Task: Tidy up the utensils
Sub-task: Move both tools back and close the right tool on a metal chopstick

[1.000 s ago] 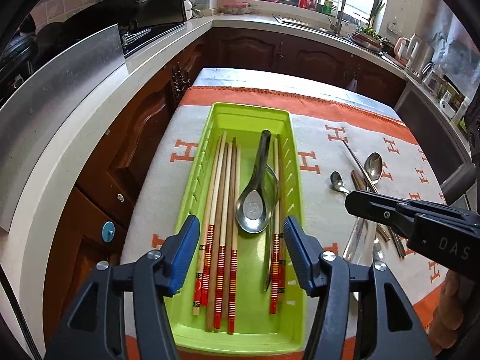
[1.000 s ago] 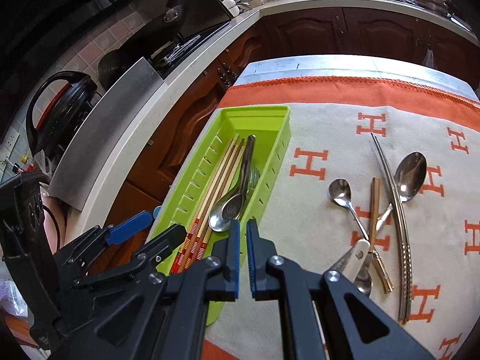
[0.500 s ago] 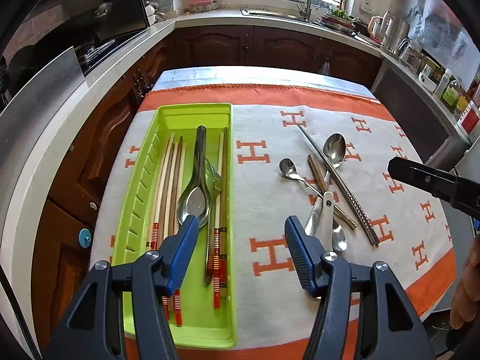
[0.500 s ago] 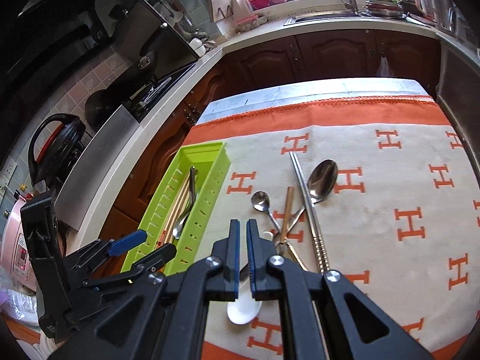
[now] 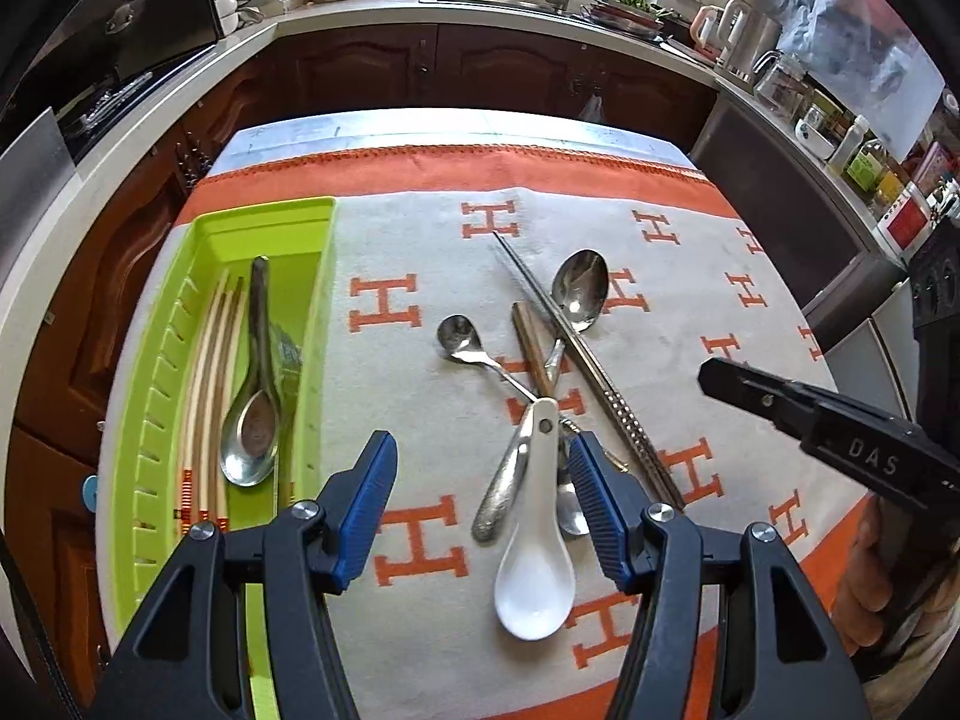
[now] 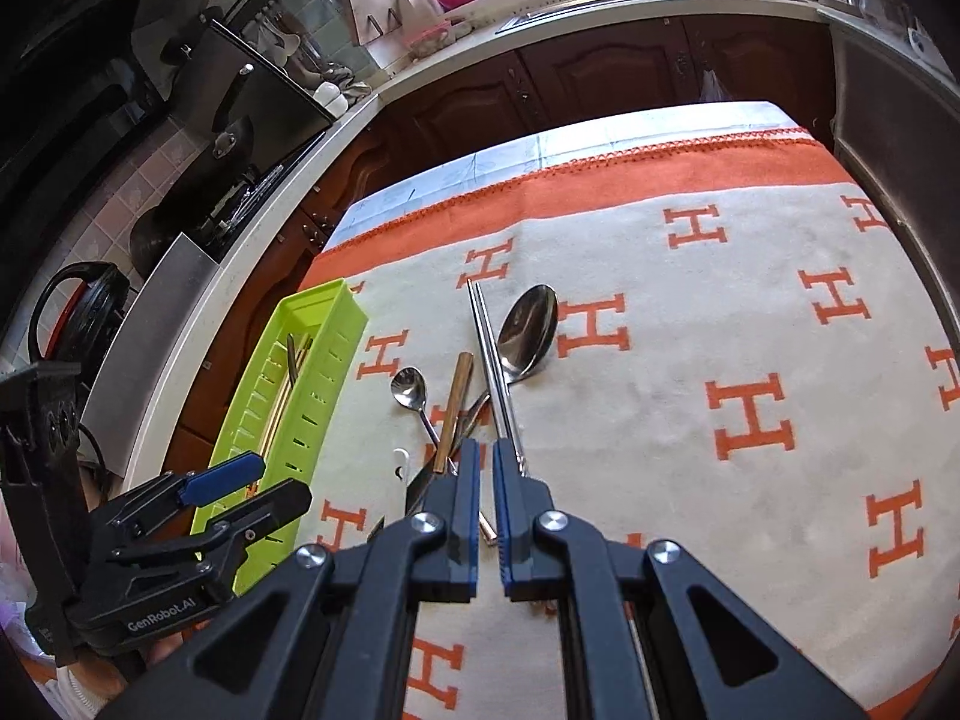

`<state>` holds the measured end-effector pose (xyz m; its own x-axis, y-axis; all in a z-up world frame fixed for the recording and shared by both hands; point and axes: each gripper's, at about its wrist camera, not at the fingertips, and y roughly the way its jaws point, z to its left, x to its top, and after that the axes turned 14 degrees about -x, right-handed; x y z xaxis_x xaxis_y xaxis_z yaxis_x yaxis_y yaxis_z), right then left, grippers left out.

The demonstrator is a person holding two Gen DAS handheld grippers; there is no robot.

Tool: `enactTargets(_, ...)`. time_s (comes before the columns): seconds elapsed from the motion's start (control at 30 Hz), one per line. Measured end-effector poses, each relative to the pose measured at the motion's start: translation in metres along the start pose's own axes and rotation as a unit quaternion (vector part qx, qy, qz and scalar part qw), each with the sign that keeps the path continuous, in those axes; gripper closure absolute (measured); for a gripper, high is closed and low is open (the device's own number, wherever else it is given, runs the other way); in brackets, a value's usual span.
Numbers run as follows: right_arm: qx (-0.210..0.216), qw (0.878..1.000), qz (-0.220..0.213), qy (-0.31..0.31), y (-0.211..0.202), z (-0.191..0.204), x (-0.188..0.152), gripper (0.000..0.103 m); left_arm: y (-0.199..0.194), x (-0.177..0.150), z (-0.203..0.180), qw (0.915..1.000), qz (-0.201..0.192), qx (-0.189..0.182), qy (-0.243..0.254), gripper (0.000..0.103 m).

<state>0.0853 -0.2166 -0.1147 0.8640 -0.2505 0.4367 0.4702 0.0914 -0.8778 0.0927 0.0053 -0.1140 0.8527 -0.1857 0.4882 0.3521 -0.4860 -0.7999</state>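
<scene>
- i saw bare blanket (image 6: 690,324) right of the utensil pile (image 5: 543,396); the green tray (image 5: 312,324) sat at frame left.
- my left gripper (image 5: 483,504) hovered tilted down, jaws apart, empty, over the white spoon (image 5: 534,570).
- my right gripper (image 6: 486,510) was closed, empty.

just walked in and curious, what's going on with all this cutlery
A person with a gripper in each hand is sorting utensils into a green tray. Chopsticks and a metal spoon already lie in it. The open left gripper hovers over the white ceramic spoon in the loose pile on the cloth; the right gripper is shut and empty.
</scene>
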Motion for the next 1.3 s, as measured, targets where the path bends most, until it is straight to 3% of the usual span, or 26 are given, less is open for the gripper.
enactTargets(0.23,0.017,0.999,0.032,-0.013,0.033,-0.008,0.004,0.097,0.037,0.025,-0.005,0.9995,0.013,-0.027,-0.004,0.045)
enactTargets(0.37,0.02,0.998,0.052,-0.031,0.053,-0.005,0.008,0.097,0.059,0.035,-0.005,0.9995,0.027,-0.017,-0.003,0.054)
enactTargets(0.57,0.022,0.995,0.072,-0.064,0.073,0.005,0.012,0.097,0.078,0.039,-0.002,0.9991,0.043,-0.006,-0.006,0.057)
enactTargets(0.97,-0.05,0.985,0.022,-0.162,0.081,0.032,0.01,0.096,0.081,0.042,0.009,0.9988,0.045,-0.007,-0.019,0.059)
enactTargets(1.3,-0.01,0.996,0.029,-0.088,0.072,0.0,0.011,0.098,0.083,0.046,-0.016,0.9978,0.051,-0.042,0.001,0.061)
